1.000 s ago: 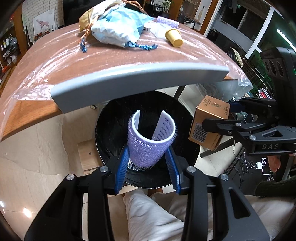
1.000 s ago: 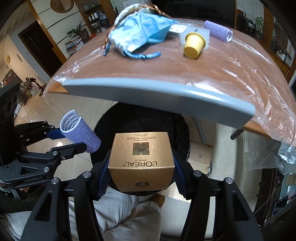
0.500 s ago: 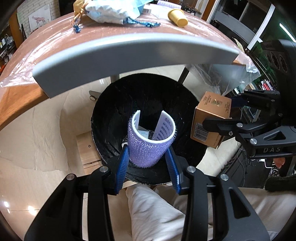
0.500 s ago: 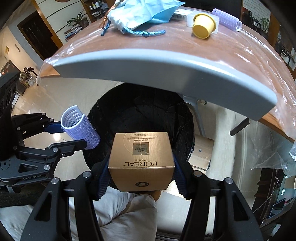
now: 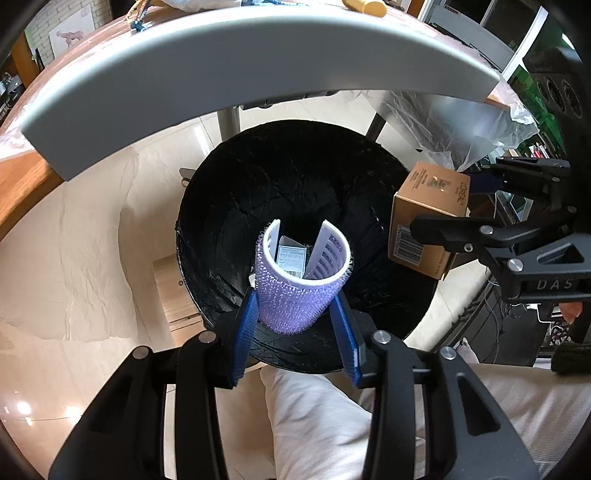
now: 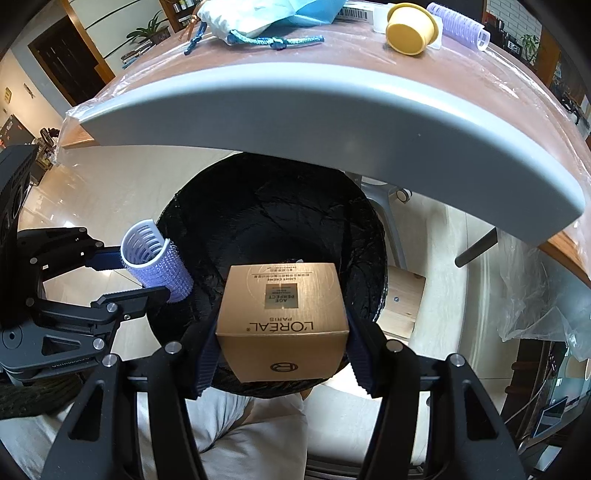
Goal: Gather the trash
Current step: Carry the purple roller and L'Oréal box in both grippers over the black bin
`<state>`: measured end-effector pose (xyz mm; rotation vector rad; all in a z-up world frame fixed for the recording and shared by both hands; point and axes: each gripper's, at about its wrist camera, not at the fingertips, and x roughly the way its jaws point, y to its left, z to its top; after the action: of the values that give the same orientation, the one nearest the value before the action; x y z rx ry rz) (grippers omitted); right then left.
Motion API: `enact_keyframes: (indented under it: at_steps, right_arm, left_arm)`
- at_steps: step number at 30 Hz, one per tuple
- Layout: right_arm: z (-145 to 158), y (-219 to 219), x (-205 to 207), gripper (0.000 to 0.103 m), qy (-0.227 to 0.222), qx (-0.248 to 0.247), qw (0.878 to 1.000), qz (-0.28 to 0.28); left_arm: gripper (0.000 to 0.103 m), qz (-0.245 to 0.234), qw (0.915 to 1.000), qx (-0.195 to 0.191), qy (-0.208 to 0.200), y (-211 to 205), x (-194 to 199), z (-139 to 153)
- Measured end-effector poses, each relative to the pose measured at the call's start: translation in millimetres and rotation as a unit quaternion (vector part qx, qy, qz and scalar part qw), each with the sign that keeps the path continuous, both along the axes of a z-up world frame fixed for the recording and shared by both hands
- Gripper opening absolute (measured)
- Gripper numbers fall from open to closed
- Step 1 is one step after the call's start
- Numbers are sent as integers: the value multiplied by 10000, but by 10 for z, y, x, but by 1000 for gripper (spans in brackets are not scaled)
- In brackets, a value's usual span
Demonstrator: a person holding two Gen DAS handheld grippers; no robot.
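Observation:
My left gripper [image 5: 295,310] is shut on a purple hair roller [image 5: 299,288] and holds it upright over the near side of a black-lined trash bin [image 5: 295,177]. My right gripper [image 6: 282,343] is shut on a gold L'Oréal box [image 6: 284,325] above the bin's near rim [image 6: 273,206]. The box [image 5: 424,229] also shows in the left wrist view at the bin's right edge, and the roller [image 6: 155,266] in the right wrist view at the bin's left edge. A small white carton lies at the bin's bottom, seen through the roller.
The grey-edged wooden table [image 6: 332,110], covered in clear plastic, overhangs the bin's far side. On it lie a blue drawstring bag [image 6: 273,14], a yellow cup [image 6: 410,29] and another purple roller [image 6: 461,26]. A wooden block [image 6: 402,302] stands on the floor beside the bin.
Both grippers have moved down and forward, closer over the bin's mouth, and the table edge now sits higher in both views. The roller and the box stay held.

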<state>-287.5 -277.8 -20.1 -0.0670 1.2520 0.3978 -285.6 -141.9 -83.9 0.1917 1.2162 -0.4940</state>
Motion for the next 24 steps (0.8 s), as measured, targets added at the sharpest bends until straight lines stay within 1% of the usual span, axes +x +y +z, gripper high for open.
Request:
enact_keyframes:
  at_steps: [15, 24]
  right_arm:
    - [-95, 65, 28, 58, -120, -160, 9997, 122]
    - [-154, 97, 57, 58, -84, -183, 9996, 181]
  left_arm:
    - [42, -152, 9995, 249, 94, -112, 109, -169]
    - [42, -240, 9989, 387, 106, -188, 160, -261]
